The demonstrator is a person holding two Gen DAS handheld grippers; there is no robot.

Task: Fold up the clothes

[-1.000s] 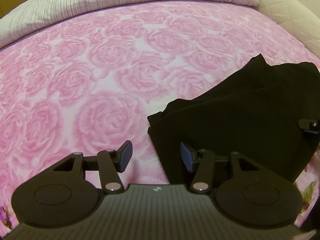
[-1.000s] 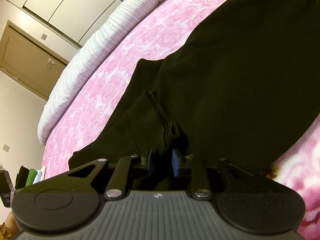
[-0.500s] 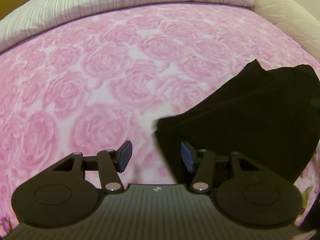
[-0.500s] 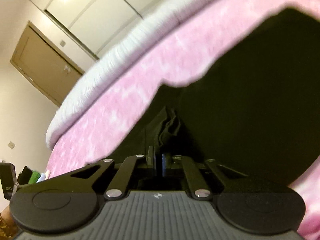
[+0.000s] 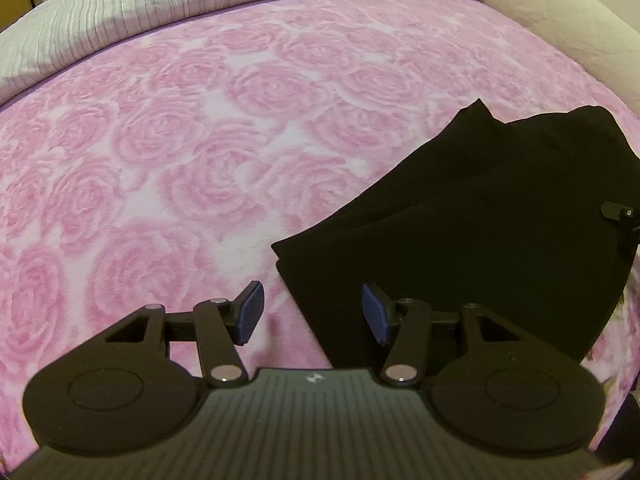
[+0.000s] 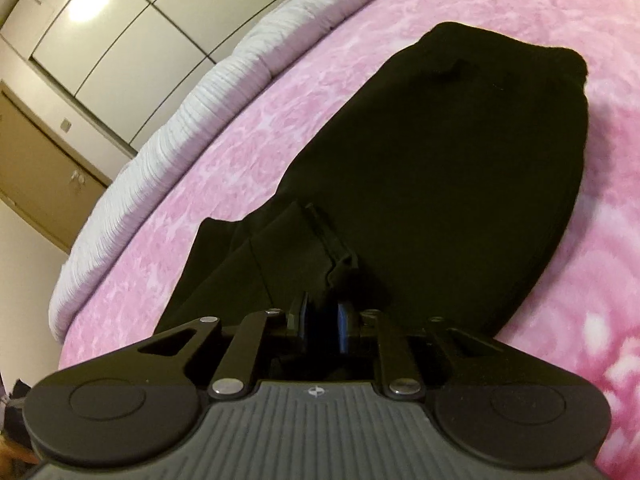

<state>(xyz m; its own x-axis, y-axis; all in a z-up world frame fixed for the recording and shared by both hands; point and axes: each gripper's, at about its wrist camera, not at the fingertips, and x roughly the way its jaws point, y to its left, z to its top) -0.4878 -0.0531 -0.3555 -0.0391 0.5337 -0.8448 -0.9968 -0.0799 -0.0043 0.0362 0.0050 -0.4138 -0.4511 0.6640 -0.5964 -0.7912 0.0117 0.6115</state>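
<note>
A black garment lies on the bed, on the pink rose-print blanket, filling the right half of my left camera's frame and the centre of my right one. It lies doubled in layers — stacked edges show at lower centre of the right view, just ahead of my fingers.

My left claw hangs open, pads well apart and holding nothing. The garment's near corner sits just above and right of its right pad; the left pad is over bare blanket.

My right claw has its blue pads drawn close with dark cloth between them. I read that as clamped on the garment's near end, though black on black leaves the grip itself hard to make out.

From the right claw the garment's long axis runs up the frame and slightly right, narrow at my fingers, broader toward a rounded, banded far end at upper right. In the left view the same piece runs from lower centre to upper right.

So my right hand is the nearer — it is already at the cloth — while my left must shift right to reach the corner. Whether this fold is being laid down or lifted for another, I cannot tell from here.
</note>
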